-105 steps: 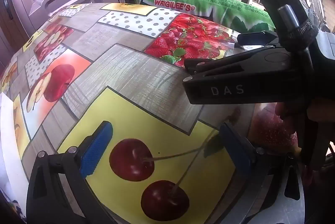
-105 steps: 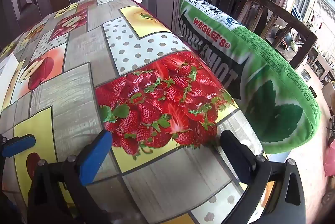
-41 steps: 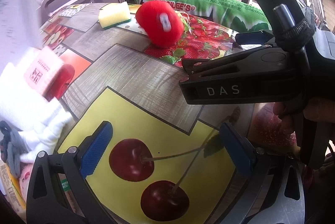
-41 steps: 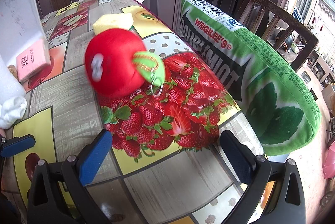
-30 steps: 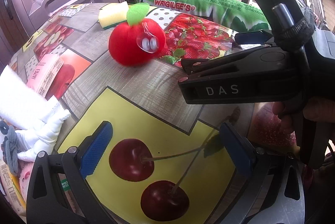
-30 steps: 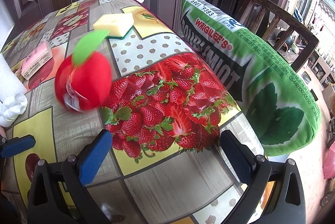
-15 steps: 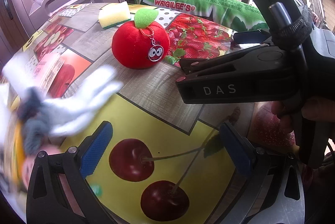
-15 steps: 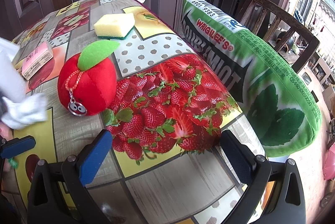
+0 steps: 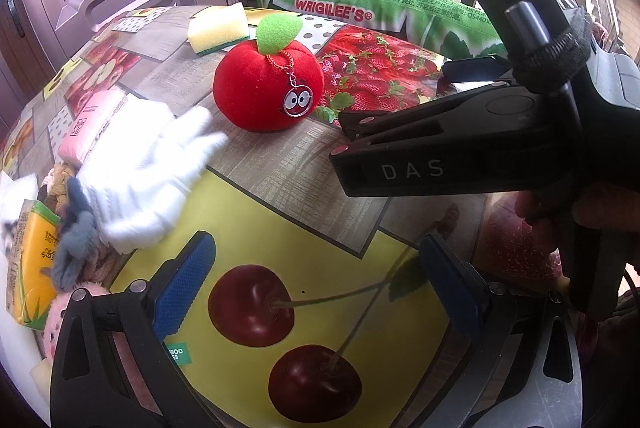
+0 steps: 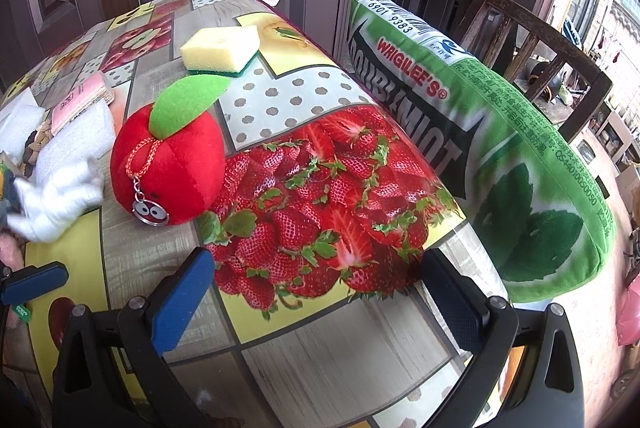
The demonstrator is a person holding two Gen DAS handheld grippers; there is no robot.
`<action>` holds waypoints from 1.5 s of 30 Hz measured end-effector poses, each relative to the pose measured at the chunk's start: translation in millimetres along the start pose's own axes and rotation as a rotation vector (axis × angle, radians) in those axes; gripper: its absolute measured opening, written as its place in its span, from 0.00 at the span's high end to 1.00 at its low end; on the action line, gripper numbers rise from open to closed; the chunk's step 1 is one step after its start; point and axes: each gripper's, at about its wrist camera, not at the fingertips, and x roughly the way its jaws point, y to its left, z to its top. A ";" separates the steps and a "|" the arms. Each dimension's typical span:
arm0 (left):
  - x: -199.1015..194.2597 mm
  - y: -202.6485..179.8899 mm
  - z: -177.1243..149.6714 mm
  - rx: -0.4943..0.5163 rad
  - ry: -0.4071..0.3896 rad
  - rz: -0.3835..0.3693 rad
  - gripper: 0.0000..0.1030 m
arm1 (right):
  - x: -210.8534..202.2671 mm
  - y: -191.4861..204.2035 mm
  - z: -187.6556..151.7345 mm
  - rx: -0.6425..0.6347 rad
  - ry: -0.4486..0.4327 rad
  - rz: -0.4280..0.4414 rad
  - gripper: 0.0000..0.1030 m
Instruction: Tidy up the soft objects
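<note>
Both grippers hover wide open and empty: the left gripper (image 9: 316, 280) over printed cherries, the right gripper (image 10: 320, 292) over printed strawberries on the surface (image 10: 304, 360). Beyond them sits the plush apple (image 9: 268, 88), with a yellow sponge (image 10: 220, 50) behind it. Only the left wrist view shows the yellow packet (image 9: 30, 260) beside the white glove (image 9: 148, 172); only the right wrist view shows the green cushion (image 10: 532, 164) whole.

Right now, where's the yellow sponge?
The yellow sponge lies on the table's far end in both wrist views, just behind the red plush apple and left of the green gum-pack pillow.
</note>
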 end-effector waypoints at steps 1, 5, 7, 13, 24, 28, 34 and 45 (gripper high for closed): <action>0.0 0.0 0.0 0.000 0.000 0.000 0.01 | -0.2 -0.3 -0.4 -0.001 0.000 -0.001 0.00; -0.1 0.1 -0.1 0.000 0.000 0.000 0.01 | -0.4 -1.7 -1.3 0.000 0.000 0.000 0.00; 0.1 -0.1 0.1 0.000 0.000 0.000 0.01 | -0.3 -1.7 -1.1 0.001 0.000 0.002 0.00; -0.1 0.1 -0.1 0.000 0.000 0.000 0.01 | -3.8 -5.7 -3.2 -0.038 0.016 0.043 0.00; -0.5 -0.3 0.4 0.001 0.000 0.002 0.01 | -71.7 -67.2 16.4 0.086 -0.178 0.186 0.00; 1.4 -1.7 3.2 -0.010 0.002 0.006 0.01 | -107.6 -82.5 31.4 0.114 -0.294 0.243 0.00; -31.8 -15.5 -2.8 0.002 -0.033 -0.045 0.01 | -140.1 -93.6 53.4 0.181 -0.394 0.325 0.00; -150.5 68.2 -36.4 -0.203 -0.209 0.050 0.01 | -151.8 -68.3 71.8 0.123 -0.451 0.404 0.00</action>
